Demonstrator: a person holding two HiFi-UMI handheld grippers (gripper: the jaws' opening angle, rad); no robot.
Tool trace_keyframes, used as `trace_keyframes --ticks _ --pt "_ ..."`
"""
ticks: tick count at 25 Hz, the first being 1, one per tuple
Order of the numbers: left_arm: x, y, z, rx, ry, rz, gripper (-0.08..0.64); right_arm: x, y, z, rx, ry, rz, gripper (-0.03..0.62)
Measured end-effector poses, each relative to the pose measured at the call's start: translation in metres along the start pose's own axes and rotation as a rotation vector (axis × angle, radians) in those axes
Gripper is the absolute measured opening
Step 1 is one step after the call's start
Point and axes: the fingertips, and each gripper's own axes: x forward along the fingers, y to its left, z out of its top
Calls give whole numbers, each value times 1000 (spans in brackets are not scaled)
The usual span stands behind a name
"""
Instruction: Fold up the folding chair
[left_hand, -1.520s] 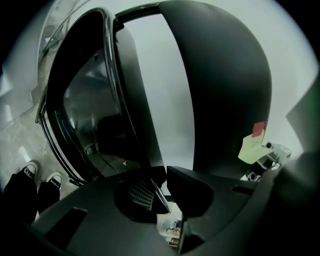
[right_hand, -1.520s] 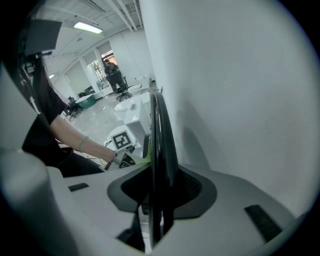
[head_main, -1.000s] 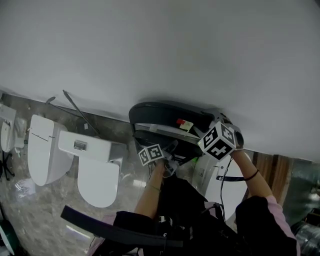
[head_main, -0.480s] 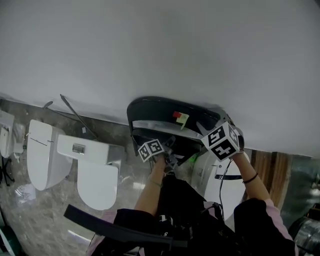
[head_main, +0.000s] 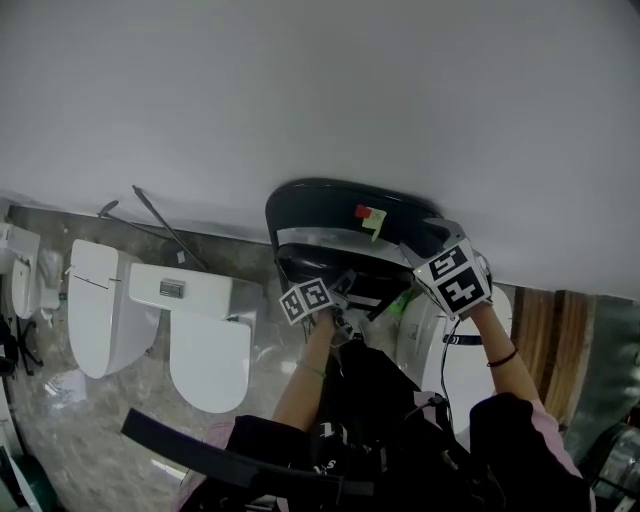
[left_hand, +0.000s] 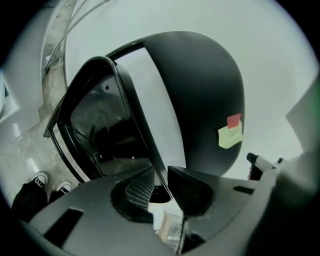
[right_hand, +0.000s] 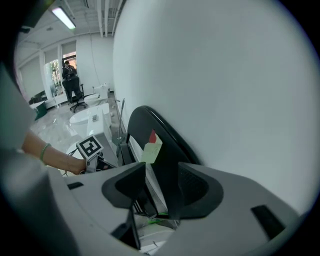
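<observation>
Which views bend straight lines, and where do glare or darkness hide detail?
Head view: dim and grey, the folding chair nearly black, the person's clothing a dark mass. Left gripper view: fisheye, black corners, the chair's frame bowed. Right gripper view: fisheye too, ceiling light blown out.

One chair (head_main: 350, 215), perhaps four toilets (head_main: 205, 335) (white).

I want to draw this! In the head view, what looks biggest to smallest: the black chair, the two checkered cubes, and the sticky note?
1. black chair
2. right gripper's cube
3. left gripper's cube, though its angle or distance may make it look smaller
4. sticky note
</observation>
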Motion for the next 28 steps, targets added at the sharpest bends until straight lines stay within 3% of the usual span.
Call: trace_keyframes --ticks 9,11,15,20,28 --pt "-63 -30 -40 273 130 -71 67 -16 81 -30 197 12 97 207" --pt "-77 -29 -49 317 159 -72 66 -20 105 -37 242 11 106 177" --pt "-105 -25 -71 335 190 -87 51 -34 149 -53 342 -5 101 86" --pt "-137 -27 -99 360 206 -121 46 -52 197 -77 448 -26 137 78" --pt "-190 -48 -164 520 265 -182 32 -93 266 -119 558 -67 163 60"
